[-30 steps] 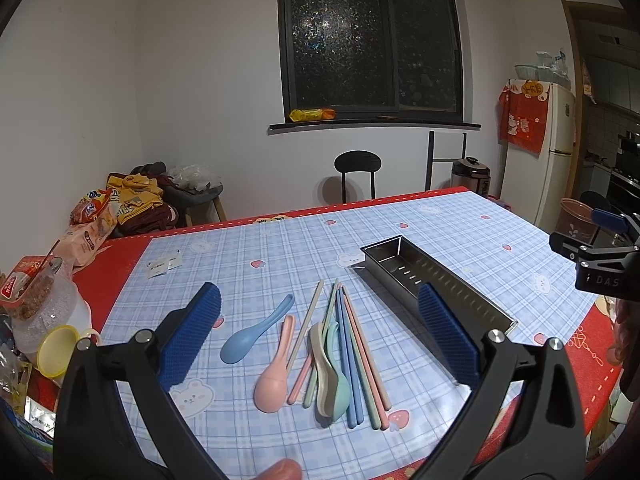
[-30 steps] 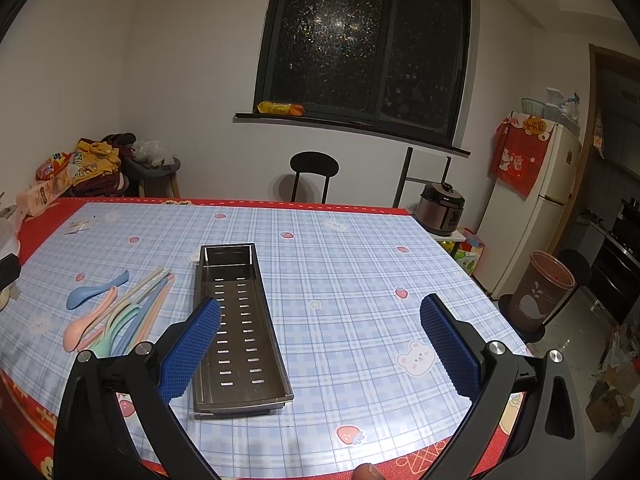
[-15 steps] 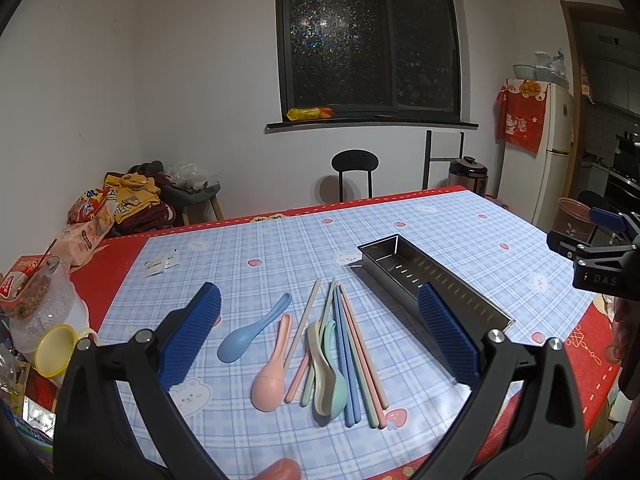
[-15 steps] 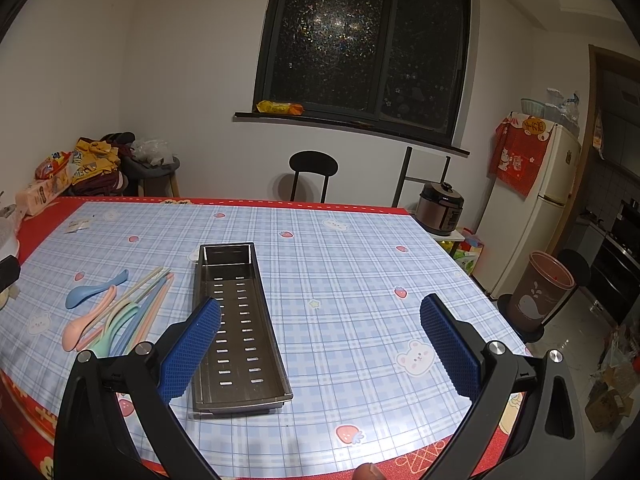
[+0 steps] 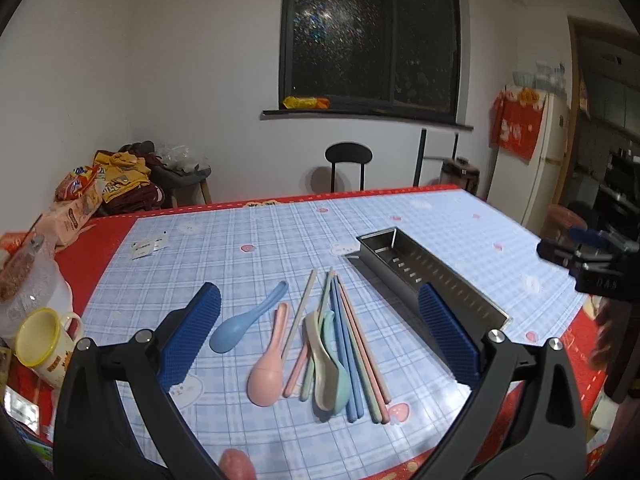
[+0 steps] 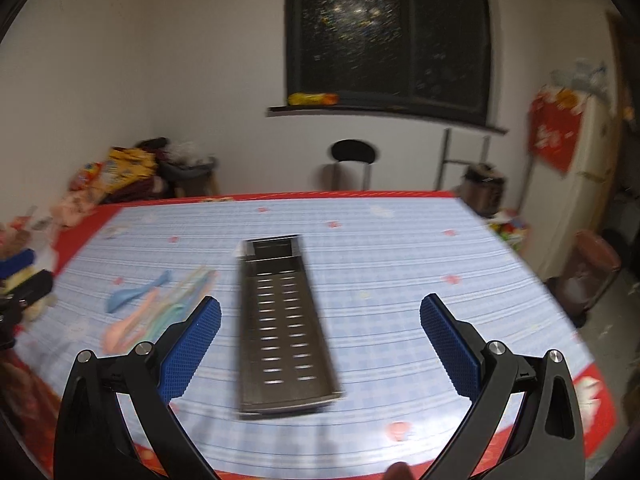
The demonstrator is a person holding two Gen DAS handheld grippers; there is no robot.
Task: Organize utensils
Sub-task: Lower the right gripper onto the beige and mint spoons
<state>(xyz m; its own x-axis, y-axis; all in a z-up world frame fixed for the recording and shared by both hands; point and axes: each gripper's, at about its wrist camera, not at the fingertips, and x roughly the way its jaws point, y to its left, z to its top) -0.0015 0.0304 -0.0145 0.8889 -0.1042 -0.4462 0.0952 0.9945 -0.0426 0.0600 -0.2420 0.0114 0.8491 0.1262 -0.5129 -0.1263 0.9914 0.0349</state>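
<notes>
A blue spoon (image 5: 244, 319), a pink spoon (image 5: 267, 364), a green and a beige spoon (image 5: 326, 368) and several pastel chopsticks (image 5: 352, 344) lie in a loose pile on the checked tablecloth. A perforated steel tray (image 5: 430, 276) lies empty to their right; it also shows in the right wrist view (image 6: 280, 320). My left gripper (image 5: 318, 336) is open and empty, above the pile. My right gripper (image 6: 320, 344) is open and empty, above the tray; that view is blurred. The utensils show blurred in the right wrist view (image 6: 152, 308).
A yellow-rimmed mug (image 5: 42, 340) and a plastic jar (image 5: 24, 276) stand at the table's left edge. Paper slips (image 5: 150, 246) lie at the far left. A black chair (image 5: 348, 166) stands behind the table, a fridge (image 5: 540, 152) and bin (image 6: 588, 276) to the right.
My right gripper has swung left, so the tray now sits centred in its view, with motion blur. My left gripper has shifted only slightly. Both stay open.
</notes>
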